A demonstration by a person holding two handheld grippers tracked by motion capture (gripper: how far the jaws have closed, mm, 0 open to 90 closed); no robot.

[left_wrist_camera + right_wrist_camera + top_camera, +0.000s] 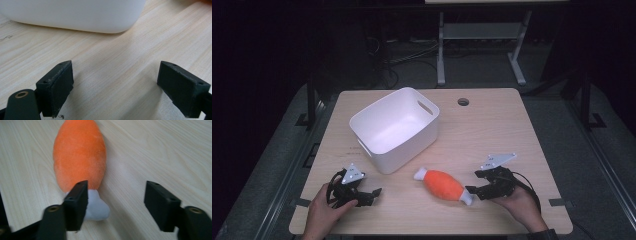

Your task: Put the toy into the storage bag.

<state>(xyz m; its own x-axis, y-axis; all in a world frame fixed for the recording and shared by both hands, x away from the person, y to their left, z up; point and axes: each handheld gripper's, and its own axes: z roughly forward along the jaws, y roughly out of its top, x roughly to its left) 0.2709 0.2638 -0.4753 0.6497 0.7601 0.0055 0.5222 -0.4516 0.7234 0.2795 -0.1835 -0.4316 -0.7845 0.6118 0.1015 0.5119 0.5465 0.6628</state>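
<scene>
2 grippers in hand at near edge of wooden table [512,130]. Right gripper [477,182] sits low at near right, jaws spread wide, gripping nothing; in right gripper view the plush toy [78,155], orange body w/ white ends, lies flat on the table, its near white tip just inside the left jaw, partly between the 2 jaws; contact w/ that jaw can't be confirmed. Other jaw stands well apart from toy, bare wood between. High view: toy lies at an angle, near centre of table, between the 2 grippers, just in front of white bin [394,127]. Left gripper [369,195] rests at near left, jaws wide open, empty, bare tabletop between them; bin's rounded corner close ahead in left gripper view. Bin upright, cut-out handles visible, interior appears empty. 1 hand [324,207] on each gripper.
</scene>
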